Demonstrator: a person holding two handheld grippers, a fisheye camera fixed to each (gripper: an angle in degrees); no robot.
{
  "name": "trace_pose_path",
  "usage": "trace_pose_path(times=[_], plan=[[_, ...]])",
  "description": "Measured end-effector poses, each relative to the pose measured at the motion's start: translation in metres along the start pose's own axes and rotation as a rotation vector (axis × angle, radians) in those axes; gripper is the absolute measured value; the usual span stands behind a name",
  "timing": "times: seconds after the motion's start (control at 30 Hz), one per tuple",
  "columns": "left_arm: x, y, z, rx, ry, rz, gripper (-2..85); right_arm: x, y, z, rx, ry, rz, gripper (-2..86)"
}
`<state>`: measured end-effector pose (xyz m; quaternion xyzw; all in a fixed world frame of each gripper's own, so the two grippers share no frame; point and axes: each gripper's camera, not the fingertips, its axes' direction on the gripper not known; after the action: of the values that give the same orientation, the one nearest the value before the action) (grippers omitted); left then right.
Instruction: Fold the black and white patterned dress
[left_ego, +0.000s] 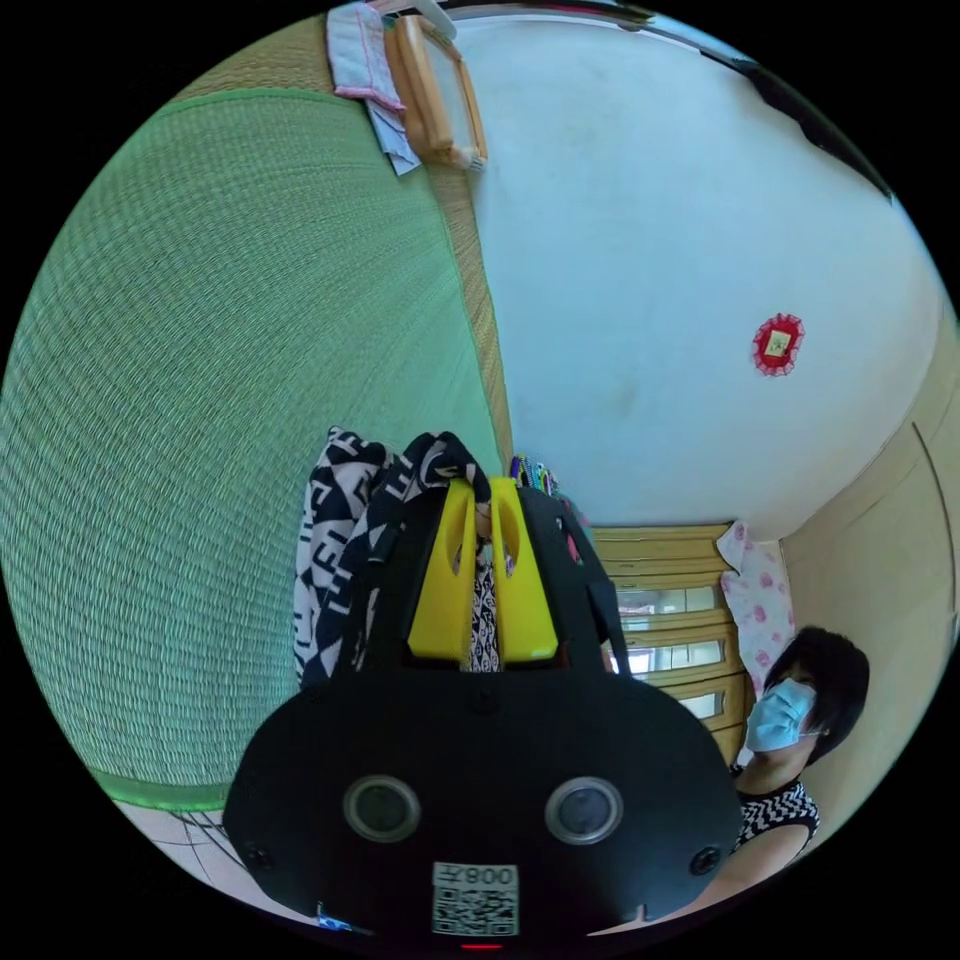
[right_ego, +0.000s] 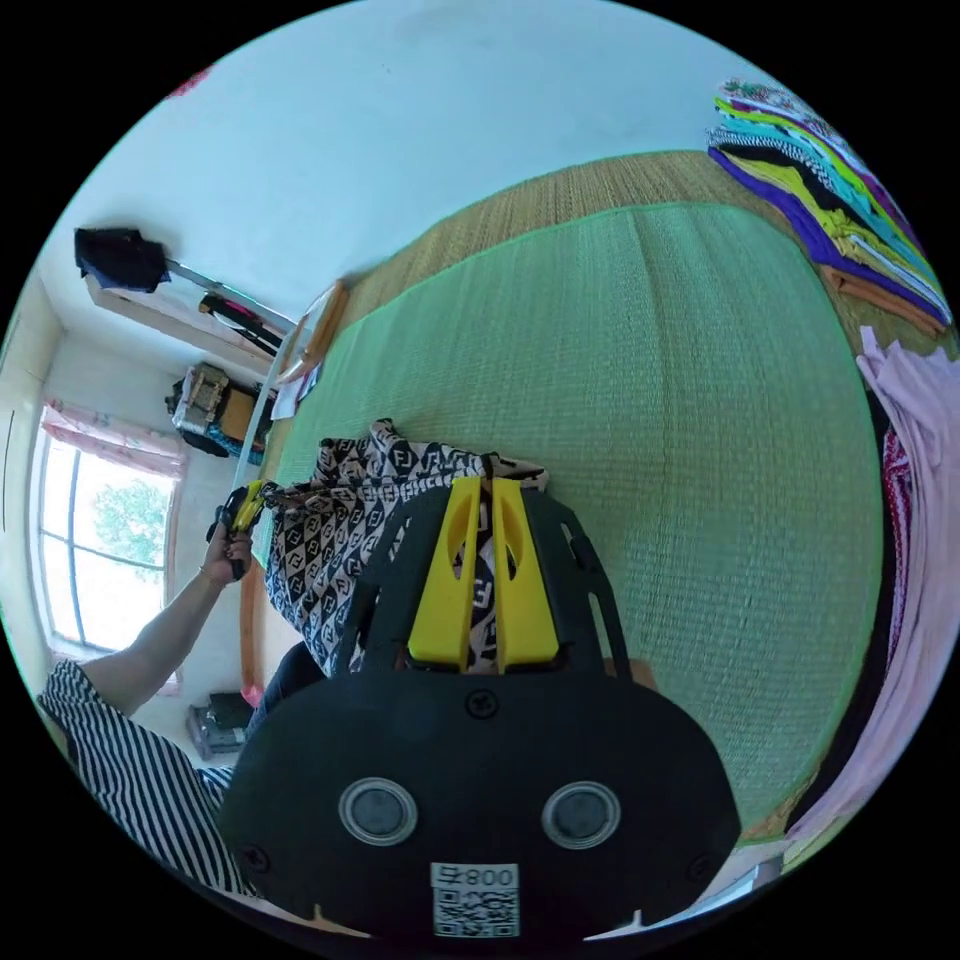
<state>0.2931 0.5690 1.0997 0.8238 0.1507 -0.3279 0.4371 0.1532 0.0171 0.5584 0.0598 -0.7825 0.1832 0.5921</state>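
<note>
The black and white patterned dress (left_ego: 335, 540) hangs in the air above the green woven mat (left_ego: 220, 400). My left gripper (left_ego: 483, 500) is shut on a fold of it, cloth pinched between the yellow jaws. In the right gripper view, my right gripper (right_ego: 482, 495) is shut on another part of the dress (right_ego: 330, 530), which stretches across to the left gripper (right_ego: 240, 508) held in a person's hand. The dress droops between the two grippers over the mat (right_ego: 650, 420).
A wooden frame (left_ego: 435, 90) and a pale cloth (left_ego: 360, 55) lie at the mat's far edge by the white wall. A person in a face mask (left_ego: 790, 715) stands near wooden drawers (left_ego: 665, 610). Stacked colourful clothes (right_ego: 830, 210) and pink cloth (right_ego: 920, 470) border the mat.
</note>
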Motion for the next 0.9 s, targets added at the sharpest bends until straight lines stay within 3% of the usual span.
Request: trace_pose_path(times=[0.37,0.9], plan=[[0.043,-0.036,-0.018,-0.018,0.039,0.077,2.7,-0.02,0.028,-0.064,0.177,-0.046,-0.04,1.7],[0.002,-0.099,0.003,-0.003,-0.083,-0.092,3.8,0.025,-0.021,0.012,0.039,-0.062,0.111,2.1]])
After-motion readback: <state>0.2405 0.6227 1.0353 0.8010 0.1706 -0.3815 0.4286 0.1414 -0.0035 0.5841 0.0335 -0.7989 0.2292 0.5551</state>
